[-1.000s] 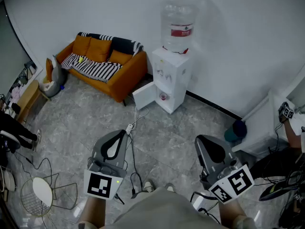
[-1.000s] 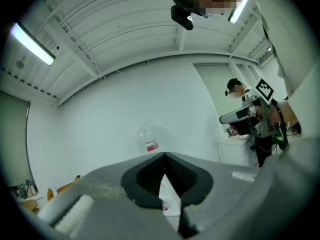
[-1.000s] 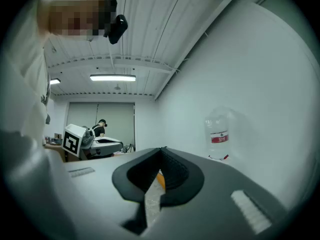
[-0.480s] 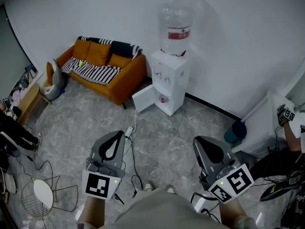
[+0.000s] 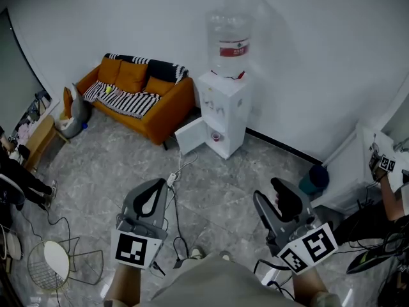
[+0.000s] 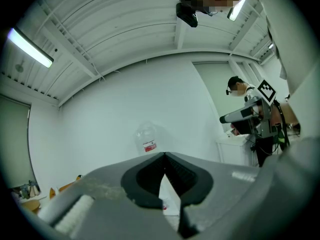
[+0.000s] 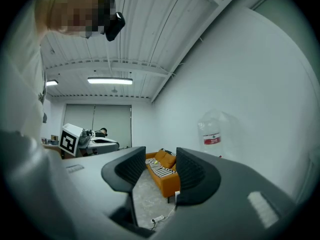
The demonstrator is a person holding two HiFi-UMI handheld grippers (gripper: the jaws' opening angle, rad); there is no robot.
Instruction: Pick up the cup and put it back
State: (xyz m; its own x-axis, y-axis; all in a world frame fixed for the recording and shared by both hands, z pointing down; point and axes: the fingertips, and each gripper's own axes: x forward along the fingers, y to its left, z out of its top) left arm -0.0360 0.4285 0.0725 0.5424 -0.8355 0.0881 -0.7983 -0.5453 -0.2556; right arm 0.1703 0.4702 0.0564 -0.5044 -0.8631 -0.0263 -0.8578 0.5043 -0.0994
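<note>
Left gripper [image 6: 164, 156], at 7 o'clock from the wearer: jaws shut tip to tip, nothing in them, same as a second ago.

Right gripper [image 7: 160, 163], at 5 o'clock: jaws were together a second ago, now parted and opening. Only floor and sofa show through the gap; it holds nothing.

White power strip [image 5: 172, 179] on the grey floor just ahead of the left gripper, cable trailing back.

Water dispenser [image 5: 222, 110] at 12 o'clock against the wall, bottle [image 5: 228, 38] on top, lower door [image 5: 190, 135] swung open. It sits a little further left in the head view than before.

A small reddish thing [image 5: 216, 136] stands inside the open compartment. It may be the cup, but it is too small to tell. Both grippers are well apart from it.

Orange sofa [image 5: 144, 101] at 10 o'clock.
</note>
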